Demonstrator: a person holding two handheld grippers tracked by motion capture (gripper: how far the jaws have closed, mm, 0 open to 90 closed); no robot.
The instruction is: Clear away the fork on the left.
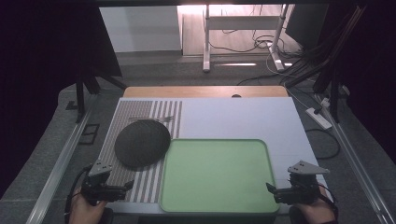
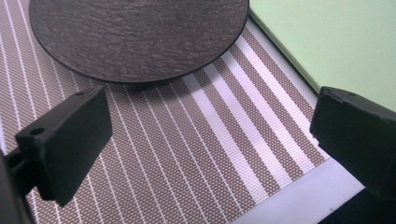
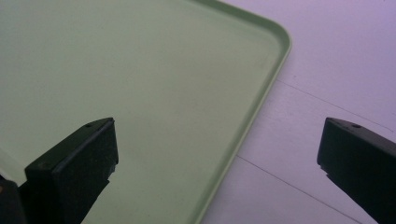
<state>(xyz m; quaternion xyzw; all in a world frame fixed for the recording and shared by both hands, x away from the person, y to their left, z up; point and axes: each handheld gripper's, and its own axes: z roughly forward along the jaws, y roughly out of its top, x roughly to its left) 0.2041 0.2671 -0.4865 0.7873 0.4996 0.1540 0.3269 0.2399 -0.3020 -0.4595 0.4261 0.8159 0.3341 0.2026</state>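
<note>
- My left claw (image 1: 125,187) sits low at the near left of the table (image 1: 243,116); its jaws stand wide apart and hold nothing; it floats over the near end of the striped mat (image 1: 140,184), with a hand (image 1: 86,210) under it at the bottom edge.
- In the left gripper view the mat (image 2: 187,154) runs between the two black jaws; the dark plate (image 2: 135,37) lies just ahead of them, not touching them.
- The plate (image 1: 142,143) rests on the mat, round and flat; its right edge is just beside the green tray (image 1: 215,177); I cannot tell if they touch.
- The tray lies right of the mat, at the near middle of the table.
- My right claw (image 1: 272,190) sits at the tray's near right corner; its jaws are wide apart too, gripping nothing.
- In the right gripper view one jaw is over the tray (image 3: 140,70); the other is over the white table (image 3: 327,70); the tray's rim runs between them.
</note>
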